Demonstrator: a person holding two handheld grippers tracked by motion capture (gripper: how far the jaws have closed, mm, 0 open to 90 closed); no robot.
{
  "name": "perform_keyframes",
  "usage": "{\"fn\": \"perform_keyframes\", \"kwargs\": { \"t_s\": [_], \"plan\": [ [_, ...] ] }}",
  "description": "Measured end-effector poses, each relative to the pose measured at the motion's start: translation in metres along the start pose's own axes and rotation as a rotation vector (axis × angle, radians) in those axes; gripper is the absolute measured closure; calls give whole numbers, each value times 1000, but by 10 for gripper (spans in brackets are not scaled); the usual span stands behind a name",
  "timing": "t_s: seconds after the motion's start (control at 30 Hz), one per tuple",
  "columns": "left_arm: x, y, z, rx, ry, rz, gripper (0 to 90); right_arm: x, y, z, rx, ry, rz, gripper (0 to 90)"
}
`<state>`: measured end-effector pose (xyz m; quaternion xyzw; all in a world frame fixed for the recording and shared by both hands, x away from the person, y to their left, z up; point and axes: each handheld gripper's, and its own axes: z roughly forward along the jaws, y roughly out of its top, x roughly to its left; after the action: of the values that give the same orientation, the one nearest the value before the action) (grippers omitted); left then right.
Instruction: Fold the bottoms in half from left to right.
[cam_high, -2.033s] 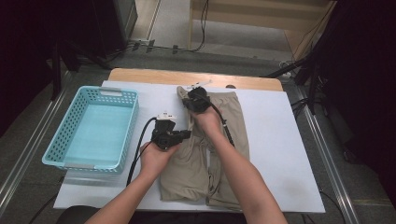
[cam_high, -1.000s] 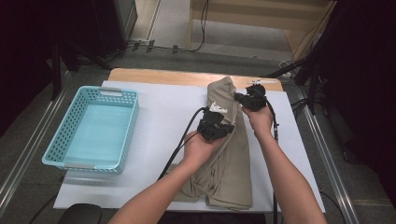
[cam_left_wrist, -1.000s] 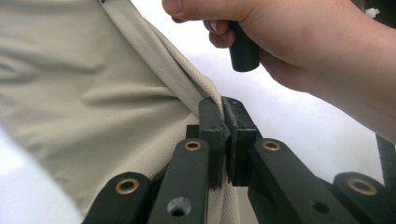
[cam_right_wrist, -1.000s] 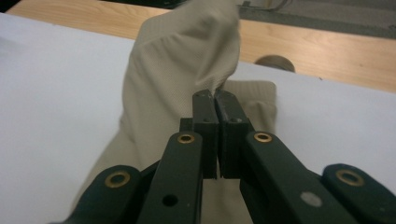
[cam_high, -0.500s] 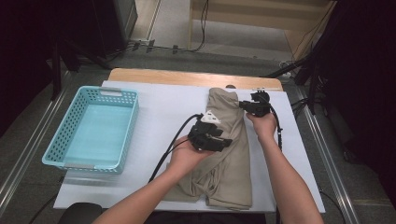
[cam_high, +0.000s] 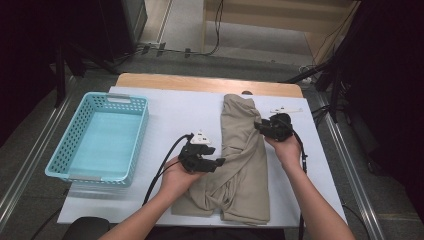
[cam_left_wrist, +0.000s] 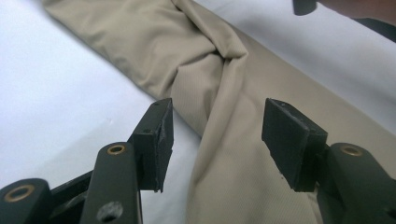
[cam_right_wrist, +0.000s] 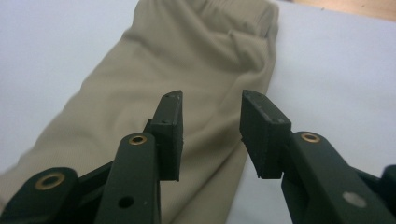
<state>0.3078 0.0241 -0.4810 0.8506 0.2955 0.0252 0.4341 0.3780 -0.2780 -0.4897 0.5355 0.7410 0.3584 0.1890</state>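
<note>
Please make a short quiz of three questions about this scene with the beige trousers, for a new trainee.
1. True or false: the beige trousers lie inside the blue basket.
2. How do the jaws of the left gripper stand? A) pressed on cloth B) apart, nothing pinched C) shut on the basket rim
3. On which edge of the trousers, as the high view shows it, is the right gripper?

Key
1. False: they lie folded lengthwise on the white table, and the basket holds nothing.
2. B: both grippers have just been opening, with cloth beyond the pads.
3. The right edge, near the far end.
</note>
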Motion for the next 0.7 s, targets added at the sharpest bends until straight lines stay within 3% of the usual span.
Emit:
{"fn": "perform_keyframes", "kwargs": {
  "t_s": [0.27,0.4,0.47,0.57,0.6,0.7],
  "plan": [
    [-1,-11,17,41,11,-7,439,22,-20,-26,-2,65,-60,538],
    [-3,-14,26,66,-11,-9,454,37,-32,-38,-18,102,-97,511],
    [-4,-17,32,106,-35,-10,524,46,-35,-42,-22,118,-114,503],
    [-5,-19,38,125,-95,-53,625,56,-37,-43,-20,140,-134,501],
    [-5,-18,39,139,-120,-74,696,58,-37,-42,-18,150,-142,501],
    [-11,-15,35,143,-139,-57,843,65,-39,-36,3,167,-154,506]
  ]
}}
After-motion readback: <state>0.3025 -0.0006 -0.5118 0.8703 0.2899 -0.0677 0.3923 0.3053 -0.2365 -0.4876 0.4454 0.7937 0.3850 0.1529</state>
